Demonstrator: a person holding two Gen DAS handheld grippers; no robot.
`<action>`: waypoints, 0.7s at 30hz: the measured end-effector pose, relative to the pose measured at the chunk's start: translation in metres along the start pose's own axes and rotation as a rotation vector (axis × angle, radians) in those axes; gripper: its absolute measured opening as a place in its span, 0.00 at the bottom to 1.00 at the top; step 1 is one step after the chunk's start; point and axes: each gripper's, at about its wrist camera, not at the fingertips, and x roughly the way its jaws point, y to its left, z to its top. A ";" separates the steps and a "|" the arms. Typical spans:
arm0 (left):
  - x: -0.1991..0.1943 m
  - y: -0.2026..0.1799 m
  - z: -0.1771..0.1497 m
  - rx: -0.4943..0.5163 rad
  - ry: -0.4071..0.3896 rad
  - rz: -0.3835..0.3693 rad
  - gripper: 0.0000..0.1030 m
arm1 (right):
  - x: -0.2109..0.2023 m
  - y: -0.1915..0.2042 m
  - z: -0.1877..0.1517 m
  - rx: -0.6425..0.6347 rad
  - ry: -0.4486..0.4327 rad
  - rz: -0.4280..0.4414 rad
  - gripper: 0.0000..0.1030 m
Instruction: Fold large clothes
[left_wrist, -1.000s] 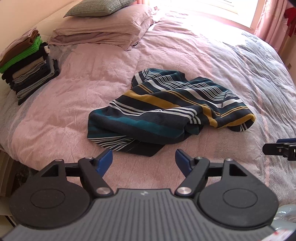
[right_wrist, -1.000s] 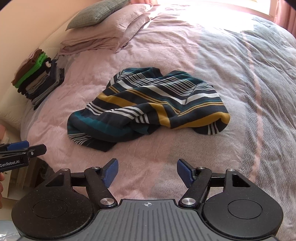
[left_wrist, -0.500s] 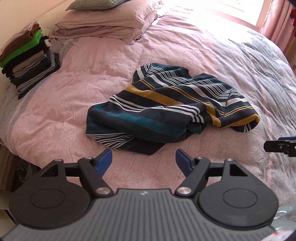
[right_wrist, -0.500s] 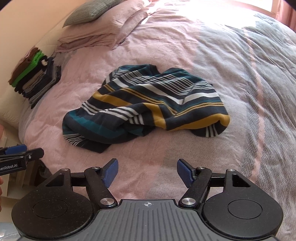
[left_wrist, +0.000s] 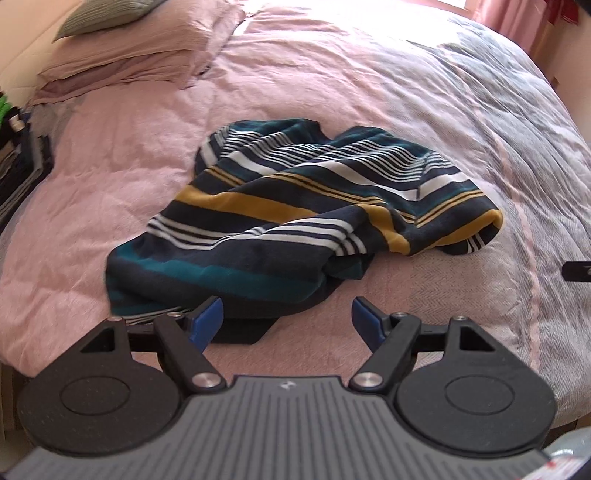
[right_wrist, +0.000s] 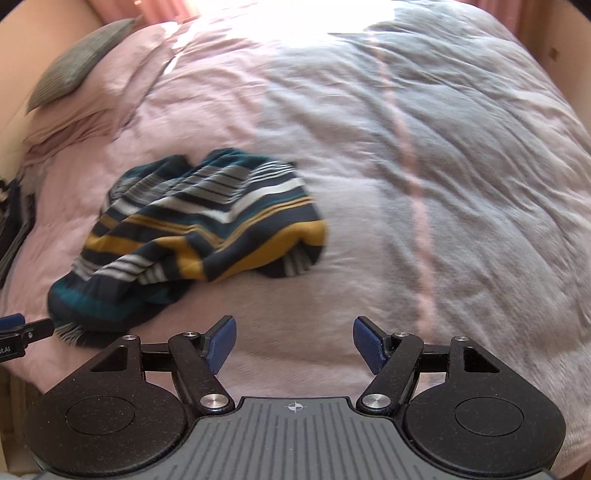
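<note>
A crumpled navy, teal, mustard and white striped knit garment (left_wrist: 295, 221) is seen heaped on the pink quilted bedcover (left_wrist: 110, 166). The left gripper (left_wrist: 286, 319) is held spread over its near hem, gripping nothing. The right gripper (right_wrist: 293, 338) is held wide and empty above bare cover beside it.

Soft knit striped garment (left_wrist: 295, 221) on matt crinkled cotton bedcover (left_wrist: 332, 74).

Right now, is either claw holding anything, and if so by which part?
Nothing is held. The left claw and the right claw are both open and empty above the bed; the striped sweater lies crumpled, untouched.
</note>
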 end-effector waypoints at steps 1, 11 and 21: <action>0.007 -0.006 0.004 0.013 0.003 -0.010 0.71 | -0.001 -0.010 0.000 0.023 -0.008 -0.018 0.65; 0.074 -0.088 0.025 0.265 -0.043 -0.165 0.71 | -0.012 -0.107 -0.022 0.231 -0.014 -0.212 0.65; 0.155 -0.179 0.019 0.620 -0.102 -0.132 0.71 | -0.032 -0.170 -0.059 0.427 0.016 -0.333 0.65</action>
